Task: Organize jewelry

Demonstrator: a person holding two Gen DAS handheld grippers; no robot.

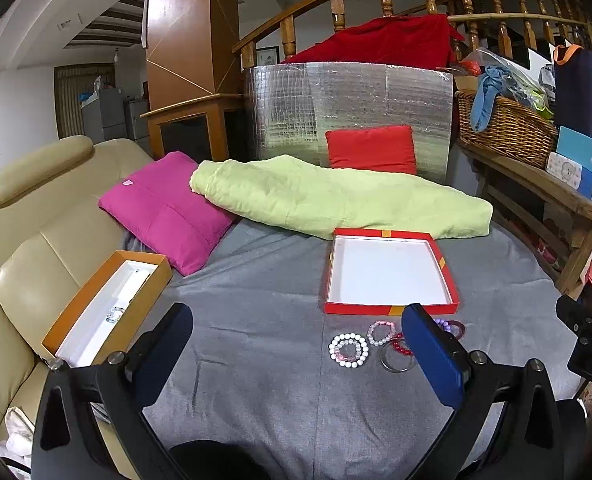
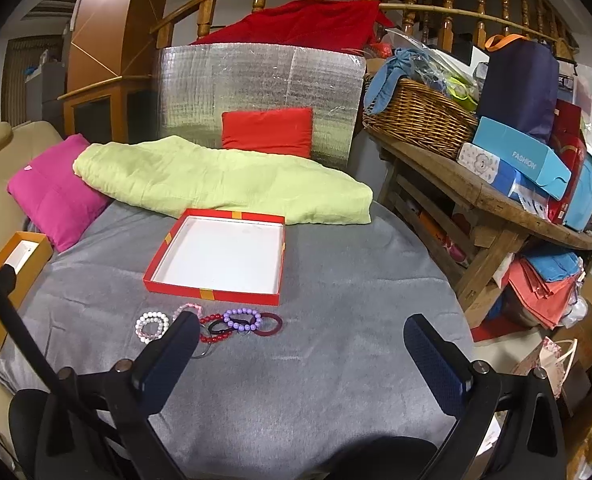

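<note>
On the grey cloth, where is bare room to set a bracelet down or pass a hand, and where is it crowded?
Free: the white floor of the red square box; the grey cloth right of that box; the near cloth below the beaded bracelets. Crowded: the bracelet cluster along the box's front edge, and the far edge under the light green blanket.

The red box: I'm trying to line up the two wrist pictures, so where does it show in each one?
Left wrist: the red box lies right of centre, open and empty, just beyond the bracelets.
Right wrist: the red box lies left of centre, bracelets in front of it.
Shared landmark: the green blanket lies right behind the box in both views.
</note>
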